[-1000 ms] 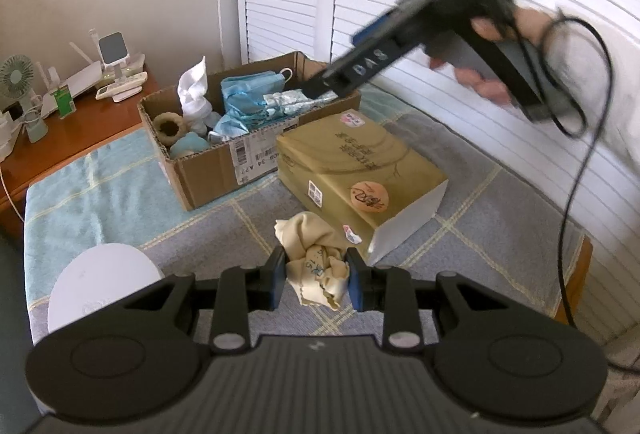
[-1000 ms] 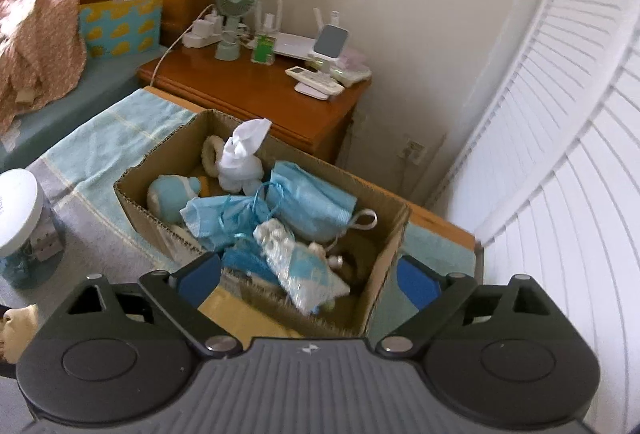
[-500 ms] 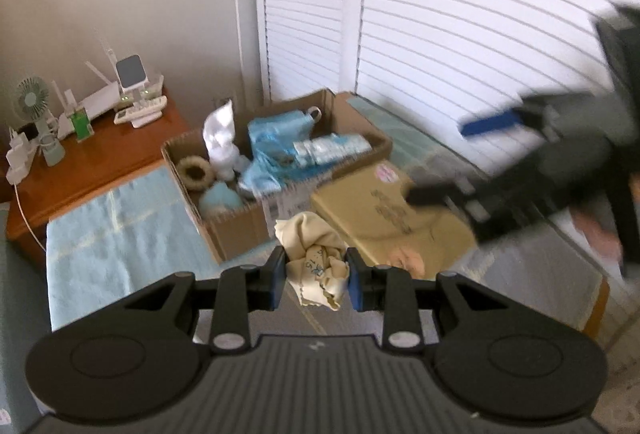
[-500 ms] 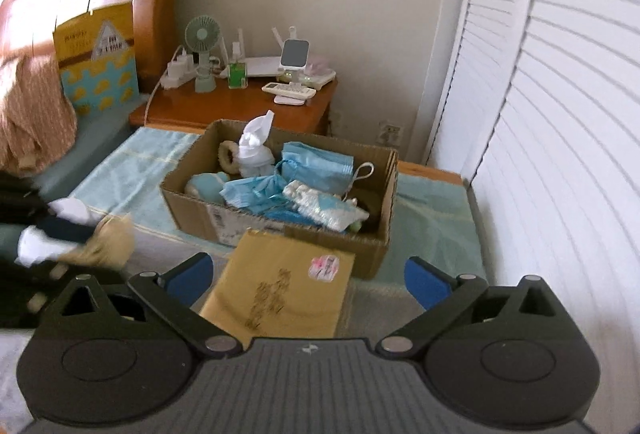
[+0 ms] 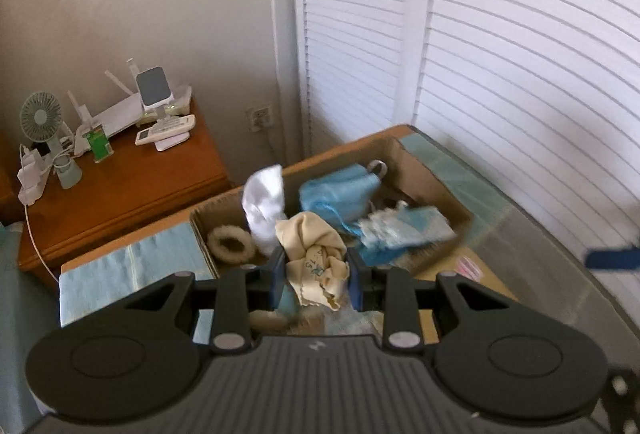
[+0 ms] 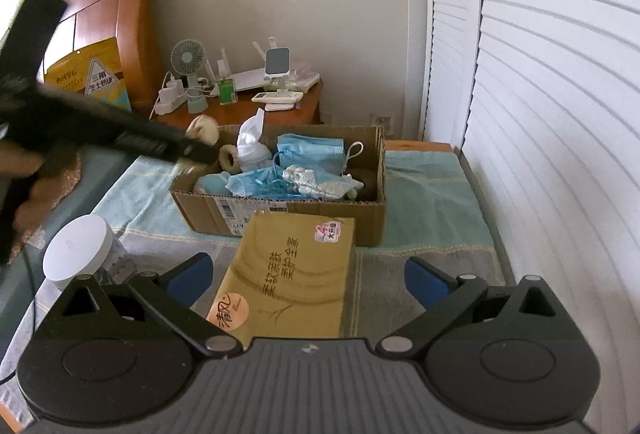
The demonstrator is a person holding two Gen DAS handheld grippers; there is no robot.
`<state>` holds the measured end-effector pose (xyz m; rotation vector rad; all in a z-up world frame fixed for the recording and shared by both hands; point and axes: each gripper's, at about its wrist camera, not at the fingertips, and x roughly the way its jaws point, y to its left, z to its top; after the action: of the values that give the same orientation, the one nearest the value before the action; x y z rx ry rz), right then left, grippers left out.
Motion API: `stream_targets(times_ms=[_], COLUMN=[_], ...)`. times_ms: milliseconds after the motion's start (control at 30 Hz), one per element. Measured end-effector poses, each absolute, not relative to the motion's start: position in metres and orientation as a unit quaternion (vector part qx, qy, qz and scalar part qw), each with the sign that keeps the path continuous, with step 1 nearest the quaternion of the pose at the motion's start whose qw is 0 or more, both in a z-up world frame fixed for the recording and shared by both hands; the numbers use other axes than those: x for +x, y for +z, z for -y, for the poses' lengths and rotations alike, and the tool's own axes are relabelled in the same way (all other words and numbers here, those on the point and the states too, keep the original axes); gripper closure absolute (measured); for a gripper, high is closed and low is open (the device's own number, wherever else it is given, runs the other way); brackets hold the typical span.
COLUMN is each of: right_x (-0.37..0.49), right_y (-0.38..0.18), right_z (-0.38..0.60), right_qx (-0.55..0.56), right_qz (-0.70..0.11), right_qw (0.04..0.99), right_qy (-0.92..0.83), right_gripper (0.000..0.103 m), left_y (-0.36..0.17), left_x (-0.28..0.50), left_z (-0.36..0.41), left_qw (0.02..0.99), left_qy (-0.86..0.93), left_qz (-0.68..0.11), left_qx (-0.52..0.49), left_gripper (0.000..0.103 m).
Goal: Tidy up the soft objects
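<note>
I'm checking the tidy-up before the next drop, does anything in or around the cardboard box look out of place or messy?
Mostly no. The cardboard box holds a loose heap of blue face masks, and one ear loop pokes up above the pile. The left gripper holds a crumpled cream cloth above the box, not yet dropped in.

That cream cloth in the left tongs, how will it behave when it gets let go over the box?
The cream cloth is bunched and creased between the left tongs, so it is probably floppy and light. Released over the cardboard box, it would likely drop limp and slump onto the blue masks rather than roll or bounce.
</note>
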<state>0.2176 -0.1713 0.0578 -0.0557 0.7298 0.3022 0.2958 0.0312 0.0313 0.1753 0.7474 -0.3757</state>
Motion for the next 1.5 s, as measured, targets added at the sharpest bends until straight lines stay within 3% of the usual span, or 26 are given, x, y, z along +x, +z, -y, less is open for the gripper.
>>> stream_targets(times_ms=[233, 267, 400, 467, 1033, 1500], right_x=[0.218, 0.219, 0.220, 0.220, 0.212, 0.180], right_y=[0.056, 0.056, 0.055, 0.055, 0.064, 0.081], right_z=[0.179, 0.180, 0.182, 0.183, 0.183, 0.175], right_qx=[-0.013, -0.012, -0.008, -0.005, 0.008, -0.015], right_qz=[-0.354, -0.355, -0.355, -0.355, -0.377, -0.388], right_qw=[0.924, 0.923, 0.924, 0.924, 0.923, 0.921], right_qy=[0.146, 0.146, 0.143, 0.142, 0.069, 0.030], right_gripper=[0.000, 0.000, 0.000, 0.000, 0.000, 0.000], left_y=[0.019, 0.018, 0.018, 0.022, 0.037, 0.059], left_x=[0.325, 0.327, 0.323, 0.318, 0.190, 0.116], left_z=[-0.027, -0.027, -0.025, -0.026, -0.028, -0.021], left_qw=[0.909, 0.909, 0.919, 0.926, 0.952, 0.947], left_qy=[-0.158, -0.157, -0.138, -0.128, -0.057, -0.019], left_qz=[-0.378, -0.379, -0.360, -0.343, -0.289, -0.320], left_qx=[0.074, 0.075, 0.086, 0.090, 0.080, 0.023], left_gripper=[0.071, 0.063, 0.012, 0.006, 0.001, 0.001])
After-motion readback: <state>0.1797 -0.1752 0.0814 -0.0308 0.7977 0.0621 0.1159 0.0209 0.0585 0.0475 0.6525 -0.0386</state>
